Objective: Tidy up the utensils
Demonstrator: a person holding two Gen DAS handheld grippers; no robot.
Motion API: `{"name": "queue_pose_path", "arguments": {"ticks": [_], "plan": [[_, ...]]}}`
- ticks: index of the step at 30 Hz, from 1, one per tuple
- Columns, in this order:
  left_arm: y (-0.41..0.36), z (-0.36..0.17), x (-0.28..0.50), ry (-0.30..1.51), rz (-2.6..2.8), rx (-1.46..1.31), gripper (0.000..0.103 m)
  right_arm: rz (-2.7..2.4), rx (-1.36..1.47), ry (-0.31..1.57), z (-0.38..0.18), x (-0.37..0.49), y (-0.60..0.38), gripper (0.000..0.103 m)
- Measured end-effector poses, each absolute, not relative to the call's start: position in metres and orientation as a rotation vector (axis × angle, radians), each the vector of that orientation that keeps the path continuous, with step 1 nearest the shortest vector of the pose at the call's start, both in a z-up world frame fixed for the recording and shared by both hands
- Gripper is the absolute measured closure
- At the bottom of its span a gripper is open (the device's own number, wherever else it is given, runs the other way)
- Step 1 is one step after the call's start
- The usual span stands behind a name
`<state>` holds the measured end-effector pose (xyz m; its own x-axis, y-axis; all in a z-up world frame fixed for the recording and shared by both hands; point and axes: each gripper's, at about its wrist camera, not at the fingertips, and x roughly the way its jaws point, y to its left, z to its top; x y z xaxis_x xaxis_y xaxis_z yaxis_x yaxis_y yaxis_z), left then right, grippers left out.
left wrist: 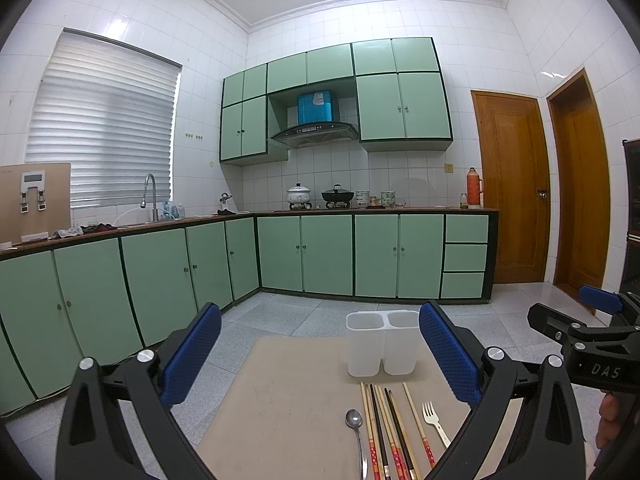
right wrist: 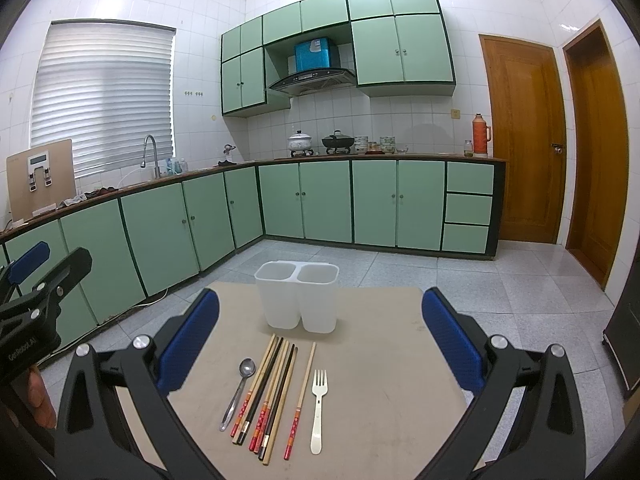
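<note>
A white two-compartment utensil holder (right wrist: 297,298) (left wrist: 382,344) stands empty at the far side of a beige table (right wrist: 380,380) (left wrist: 280,400). In front of it lie a metal spoon (right wrist: 239,390) (left wrist: 356,436), several wooden and black chopsticks (right wrist: 268,392) (left wrist: 390,432), one more chopstick (right wrist: 301,398) lying apart, and a cream plastic fork (right wrist: 318,406) (left wrist: 435,422). My right gripper (right wrist: 320,344) hovers open above the utensils, holding nothing. My left gripper (left wrist: 320,360) is open too, left of the utensils and above the table. Each gripper shows at the edge of the other's view.
Green kitchen cabinets (right wrist: 320,200) run along the far and left walls, with a sink tap (right wrist: 150,156), pots on a stove (right wrist: 320,144) and a red thermos (right wrist: 480,134). Two wooden doors (right wrist: 524,140) are at the right. A grey tiled floor (right wrist: 460,276) surrounds the table.
</note>
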<state>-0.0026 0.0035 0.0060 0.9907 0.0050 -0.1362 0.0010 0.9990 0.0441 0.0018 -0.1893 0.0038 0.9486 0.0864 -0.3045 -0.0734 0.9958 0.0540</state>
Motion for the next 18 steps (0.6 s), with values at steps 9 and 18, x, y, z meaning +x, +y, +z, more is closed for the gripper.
{"name": "queue_pose_path", "arguments": {"ticks": [9,18], "plan": [[0.0005,-0.0004,-0.0015,0.135,0.002,0.046,0.006,0.081,0.042,0.312,0.0037,0.0019,-0.1891,0.005],[0.0039,0.0015,0.0000,0.136,0.004,0.046,0.006,0.081,0.042,0.315,0.0070,-0.0016,-0.1839,0.005]]}}
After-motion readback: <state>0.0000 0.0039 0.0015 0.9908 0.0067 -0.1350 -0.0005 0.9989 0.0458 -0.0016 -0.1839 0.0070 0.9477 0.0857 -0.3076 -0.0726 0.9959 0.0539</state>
